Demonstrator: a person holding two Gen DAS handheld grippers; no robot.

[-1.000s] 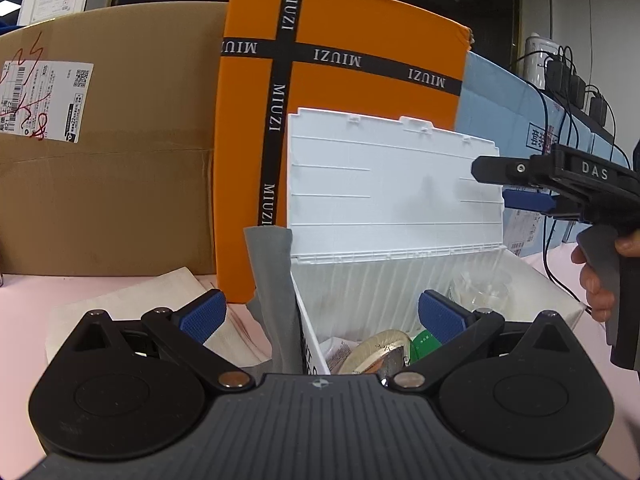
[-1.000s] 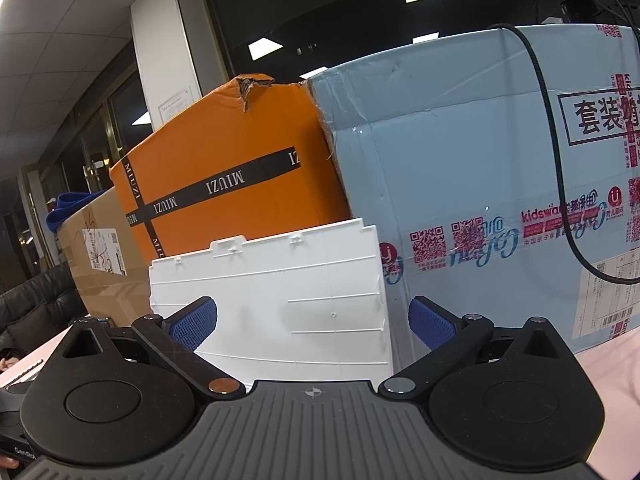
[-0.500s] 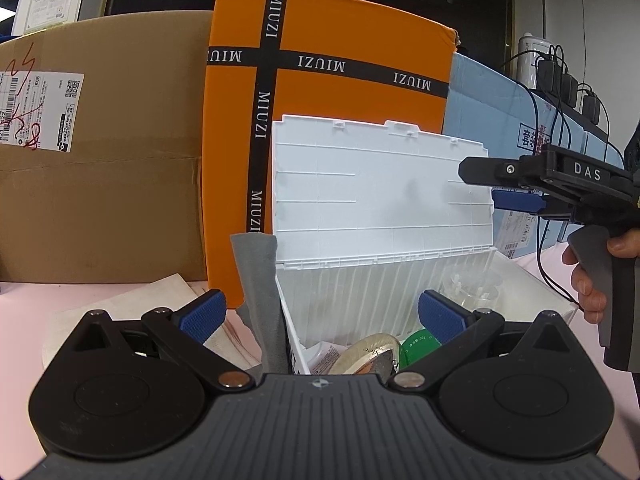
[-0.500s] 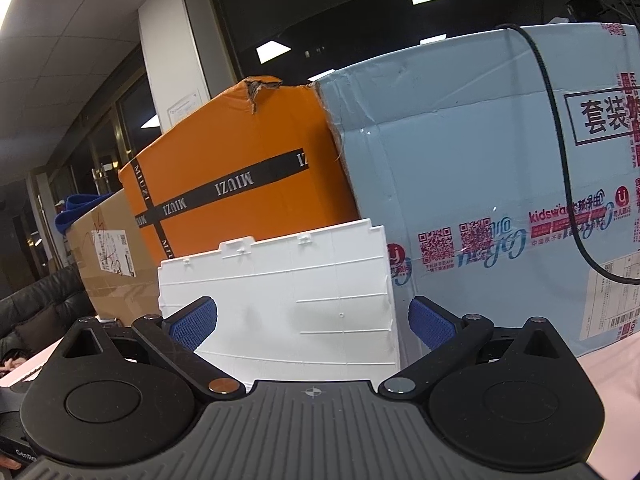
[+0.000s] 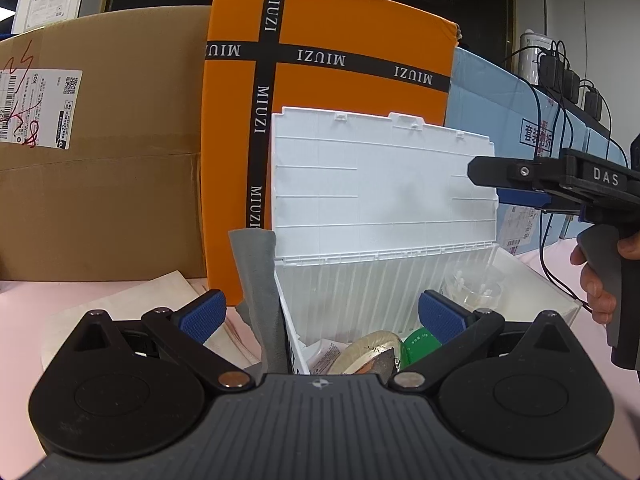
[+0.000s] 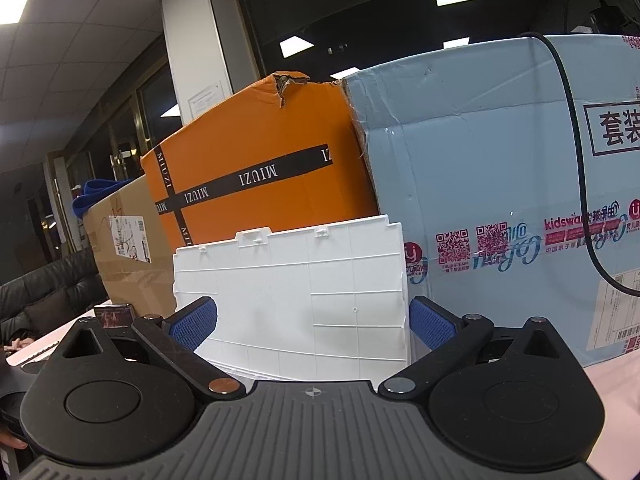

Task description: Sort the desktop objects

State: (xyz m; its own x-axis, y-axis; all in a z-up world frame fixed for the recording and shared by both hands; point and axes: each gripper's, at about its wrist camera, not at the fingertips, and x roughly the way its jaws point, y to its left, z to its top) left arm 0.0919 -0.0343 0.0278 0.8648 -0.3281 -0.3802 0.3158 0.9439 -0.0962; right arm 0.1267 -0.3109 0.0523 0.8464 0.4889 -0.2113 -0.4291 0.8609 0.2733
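Ahead, white bin (image 5: 400, 280) open, between spread jaws

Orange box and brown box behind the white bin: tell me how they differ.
The orange box is bright, crossed by black MIUZI bands; the brown box is plain cardboard with a white shipping label. The orange box's top stands higher than the brown box's. Both stand upright behind the white bin.

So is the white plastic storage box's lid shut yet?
No, the white plastic storage box has its ribbed white lid standing upright, exposing a roll of tape inside.
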